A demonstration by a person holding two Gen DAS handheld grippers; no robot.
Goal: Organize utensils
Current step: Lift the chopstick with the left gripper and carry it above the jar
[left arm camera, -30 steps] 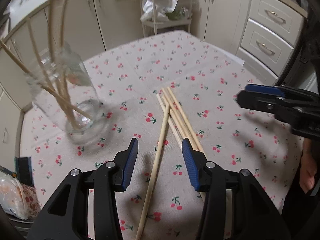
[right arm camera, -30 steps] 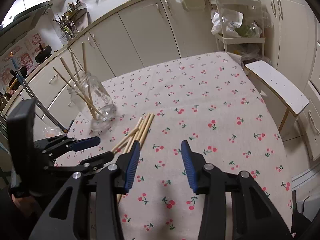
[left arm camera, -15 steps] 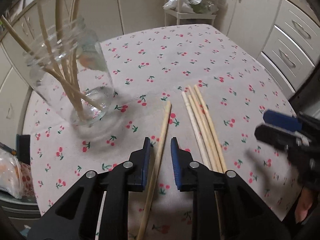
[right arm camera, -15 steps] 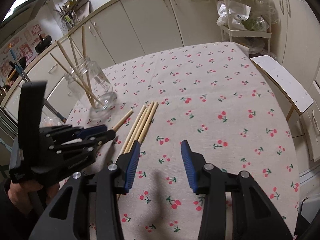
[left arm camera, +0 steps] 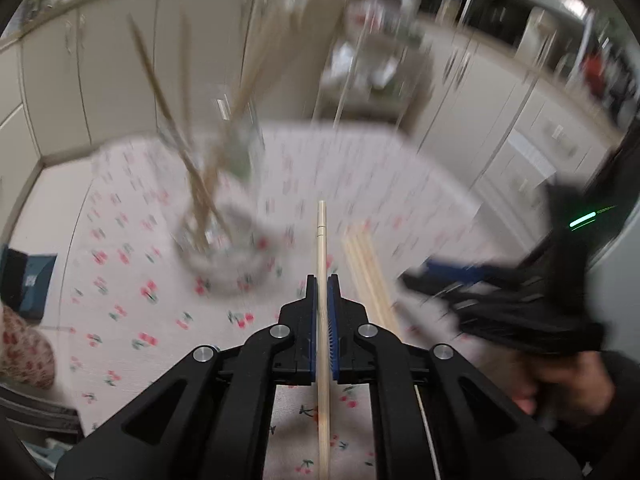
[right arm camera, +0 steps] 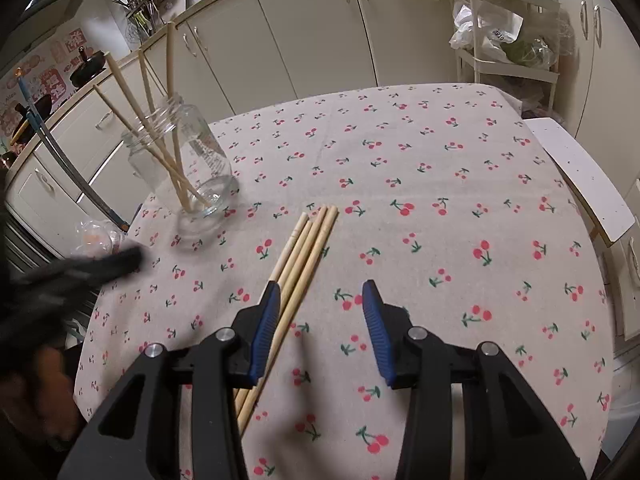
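Wooden chopstick (left arm camera: 322, 256) is clamped by the left gripper (left arm camera: 322, 280).
Four pale chopsticks (right arm camera: 308, 252) are straddled by the right gripper (right arm camera: 320, 292), half-spread, near the clear glass jar (right arm camera: 188, 172).

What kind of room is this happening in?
Most likely a home kitchen: cream cupboards under a worktop line the walls, pans and cooking tools sit by the counter, and the table has a cherry-print tablecloth with a glass jar of chopsticks.

we see pale matt wooden chopsticks (right arm camera: 306, 258), a clear glossy glass jar (right arm camera: 188, 164), soft matt cherry-print cloth over our table (right arm camera: 440, 168), our hand-held gripper (right arm camera: 320, 304) in matt black plastic with ribbed blue rubbery pads (right arm camera: 266, 322) and shiny metal screws (right arm camera: 226, 334)
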